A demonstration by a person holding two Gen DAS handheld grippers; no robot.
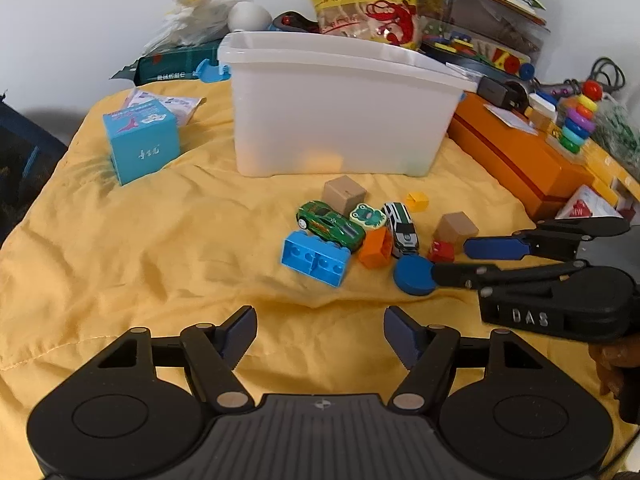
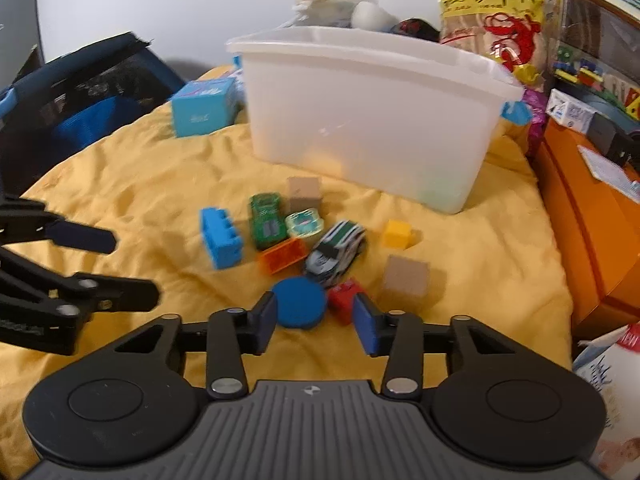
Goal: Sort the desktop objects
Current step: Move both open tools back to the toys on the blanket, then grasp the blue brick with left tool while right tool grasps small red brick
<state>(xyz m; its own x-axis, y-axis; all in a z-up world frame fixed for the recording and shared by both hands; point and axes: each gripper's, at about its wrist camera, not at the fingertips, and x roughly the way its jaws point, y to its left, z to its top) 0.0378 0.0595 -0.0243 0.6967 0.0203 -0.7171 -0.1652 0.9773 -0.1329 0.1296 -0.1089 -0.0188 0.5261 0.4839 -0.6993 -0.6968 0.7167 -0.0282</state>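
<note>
Sorting looks barely begun: most toys, among them the blue disc [image 2: 299, 303], lie clustered mid-cloth before the white bin [image 1: 340, 112], right gripper [image 2: 316, 322] fingers spread around the disc, left gripper [image 1: 320, 334] fingers spread empty.

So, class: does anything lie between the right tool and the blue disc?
Nothing visible does. The right tool is open just short of the blue disc, with bare yellow cloth between; a red block sits beside the disc.
</note>
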